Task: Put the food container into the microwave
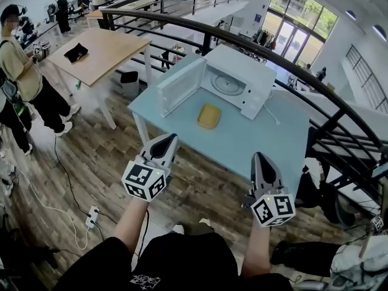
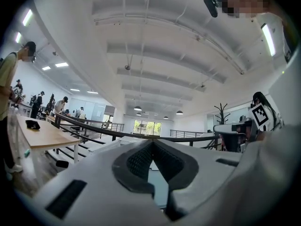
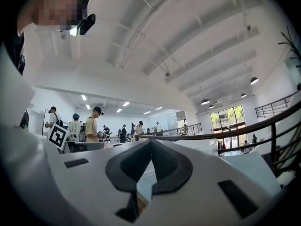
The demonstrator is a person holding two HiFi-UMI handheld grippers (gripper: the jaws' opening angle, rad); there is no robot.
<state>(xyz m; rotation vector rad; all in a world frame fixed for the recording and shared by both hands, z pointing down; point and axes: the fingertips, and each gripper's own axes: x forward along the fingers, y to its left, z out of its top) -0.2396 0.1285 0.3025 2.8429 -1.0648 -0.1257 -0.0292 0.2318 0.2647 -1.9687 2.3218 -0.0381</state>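
Observation:
A yellow food container (image 1: 208, 116) lies on the light blue table (image 1: 242, 144), just in front of the white microwave (image 1: 233, 80), whose door (image 1: 180, 86) stands swung open to the left. My left gripper (image 1: 165, 144) is shut and empty, held in the air short of the table's near edge. My right gripper (image 1: 262, 162) is also shut and empty, over the near right part of the table. Both gripper views tilt up at the ceiling; the left gripper (image 2: 152, 142) and the right gripper (image 3: 150, 142) show tips touching with nothing between.
A black curved railing (image 1: 273, 50) runs behind the microwave. A wooden table (image 1: 97, 50) stands at the left with people beside it. A power strip with cable (image 1: 91, 214) lies on the wooden floor to my left.

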